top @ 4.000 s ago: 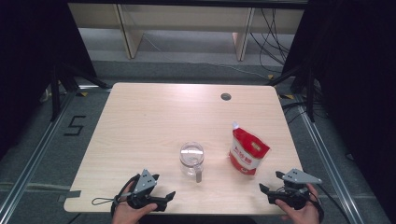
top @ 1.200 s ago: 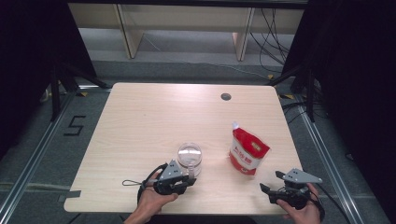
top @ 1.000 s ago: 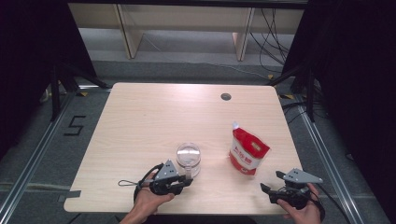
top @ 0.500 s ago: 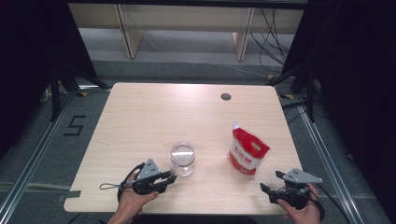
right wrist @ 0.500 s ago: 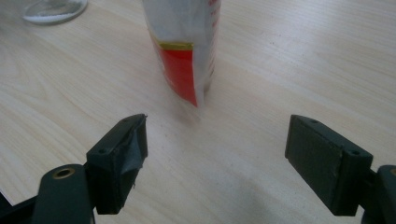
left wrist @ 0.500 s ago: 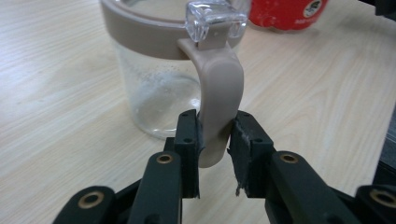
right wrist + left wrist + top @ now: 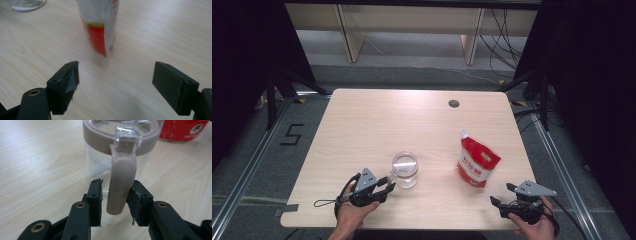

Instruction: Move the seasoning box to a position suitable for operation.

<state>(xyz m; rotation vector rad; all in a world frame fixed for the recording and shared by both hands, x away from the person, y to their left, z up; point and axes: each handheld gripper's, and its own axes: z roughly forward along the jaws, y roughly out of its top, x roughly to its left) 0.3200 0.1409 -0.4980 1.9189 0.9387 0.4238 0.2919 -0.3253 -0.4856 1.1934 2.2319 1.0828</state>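
Since our left fingers [image 7: 113, 200] have just been opening: handle [image 7: 121, 185] between them, loose.
Jug [image 7: 404, 169]: lower centre of frame; light, slick, take the handle.
Right fingers [image 7: 115, 87]: wide open.

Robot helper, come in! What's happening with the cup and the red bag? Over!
Left gripper jaws just opening, cup handle between them, right pad touching. Right gripper open, short of the bag. Nothing in the way. Over.

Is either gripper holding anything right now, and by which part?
Nothing is gripped. The left gripper has just been opening; the jar's handle sits between its jaws, unclamped. The right gripper is open and empty.
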